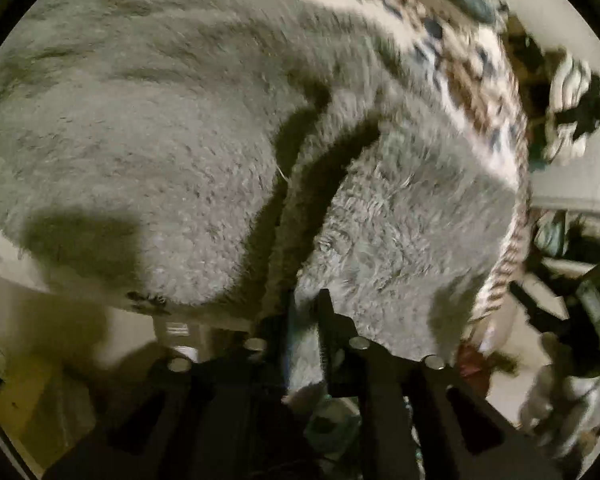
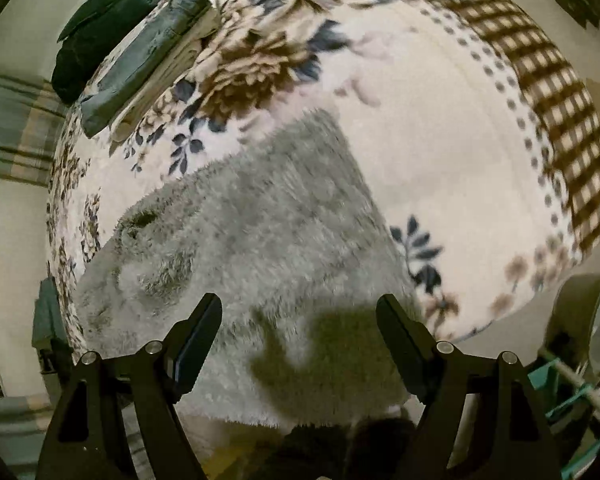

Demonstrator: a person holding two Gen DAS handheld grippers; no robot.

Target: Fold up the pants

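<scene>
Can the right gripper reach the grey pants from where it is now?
Probably yes: the right gripper is open just above the grey pants, and nothing lies between them.

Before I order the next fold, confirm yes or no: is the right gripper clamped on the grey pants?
No: the right gripper hangs wide open above the grey fleece pants, its fingers spread apart with nothing pinched between them.

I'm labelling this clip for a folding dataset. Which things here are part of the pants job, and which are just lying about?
Part of the job:
grey fleece pants
left gripper, shut on the pants
right gripper, open above them

Lying about:
floral blanket underneath
dark folded clothes
grey-green folded cloth
</scene>
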